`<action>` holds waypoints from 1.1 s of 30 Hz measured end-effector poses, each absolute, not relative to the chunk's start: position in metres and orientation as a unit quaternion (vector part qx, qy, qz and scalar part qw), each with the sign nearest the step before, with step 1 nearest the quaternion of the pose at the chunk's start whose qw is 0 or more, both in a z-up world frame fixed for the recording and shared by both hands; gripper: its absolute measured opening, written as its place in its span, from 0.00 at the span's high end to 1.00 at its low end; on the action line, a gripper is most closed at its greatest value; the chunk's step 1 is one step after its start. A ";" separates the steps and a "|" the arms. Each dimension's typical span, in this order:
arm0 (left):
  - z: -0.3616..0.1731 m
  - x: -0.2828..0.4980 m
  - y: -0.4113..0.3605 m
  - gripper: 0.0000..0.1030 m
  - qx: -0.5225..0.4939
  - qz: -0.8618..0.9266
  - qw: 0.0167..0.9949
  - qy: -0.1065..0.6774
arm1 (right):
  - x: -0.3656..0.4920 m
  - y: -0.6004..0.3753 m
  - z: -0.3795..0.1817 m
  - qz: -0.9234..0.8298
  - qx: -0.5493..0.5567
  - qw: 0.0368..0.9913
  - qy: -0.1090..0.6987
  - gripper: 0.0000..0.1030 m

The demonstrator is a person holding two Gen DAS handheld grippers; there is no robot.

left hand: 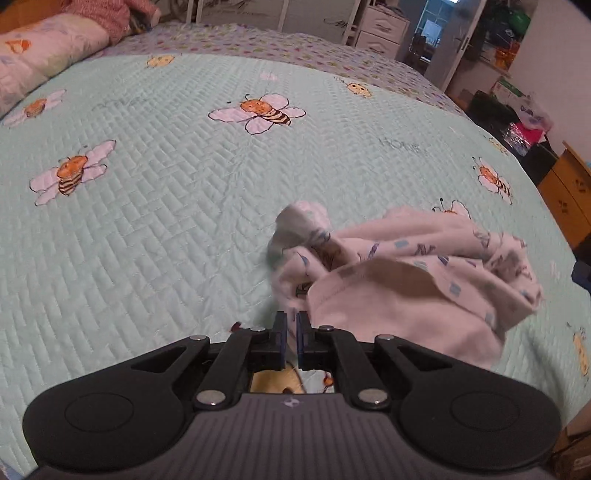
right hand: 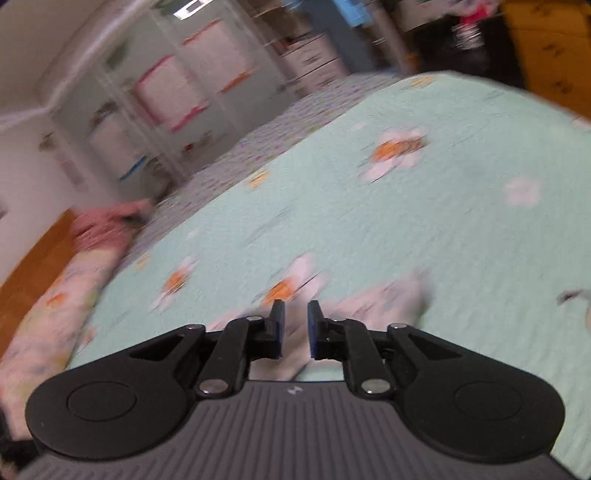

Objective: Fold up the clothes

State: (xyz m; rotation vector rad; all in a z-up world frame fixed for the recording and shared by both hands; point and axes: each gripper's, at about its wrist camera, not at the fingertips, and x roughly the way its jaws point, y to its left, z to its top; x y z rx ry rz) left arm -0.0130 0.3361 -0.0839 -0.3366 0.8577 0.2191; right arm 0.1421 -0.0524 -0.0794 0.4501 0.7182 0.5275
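Observation:
A pale pink printed garment point(left hand: 406, 280) hangs crumpled and blurred just above the mint bee-print bedspread point(left hand: 166, 221). My left gripper point(left hand: 291, 325) sits at its lower left edge with the jaws nearly together and a fold of the cloth pinched between them. The right wrist view is smeared by motion. There my right gripper point(right hand: 295, 325) has a clear gap between its fingers, and pale cloth point(right hand: 384, 299) shows in that gap and spreads to the right over the bedspread point(right hand: 443, 221). Whether that cloth touches the pads is not visible.
A flowered pillow point(left hand: 40, 55) and a pink knitted item point(left hand: 107, 14) lie at the far left of the bed. White drawers point(left hand: 380, 29), bags point(left hand: 517, 114) and a wooden cabinet point(left hand: 569, 192) stand beyond the right edge. A wardrobe wall point(right hand: 166, 92) lies behind.

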 end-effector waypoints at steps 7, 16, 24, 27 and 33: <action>-0.060 -0.026 0.343 0.92 -0.178 0.099 0.901 0.384 | 0.101 0.073 -0.065 0.400 -0.038 0.872 0.279 0.34; -0.040 -0.029 0.324 0.62 -0.184 0.071 0.908 0.368 | 0.089 0.114 -0.108 0.424 -0.158 0.827 0.333 0.91; -0.050 -0.015 0.296 0.60 -0.163 0.026 0.909 0.383 | 0.007 0.045 -0.116 0.481 -0.202 0.760 0.387 0.96; -0.059 -0.005 0.279 0.60 -0.136 0.018 0.908 0.395 | 0.015 0.033 -0.122 0.470 -0.180 0.759 0.414 0.90; -0.078 0.016 0.245 0.60 -0.069 -0.002 0.908 0.414 | 0.029 0.020 -0.076 0.474 -0.061 0.790 0.384 0.56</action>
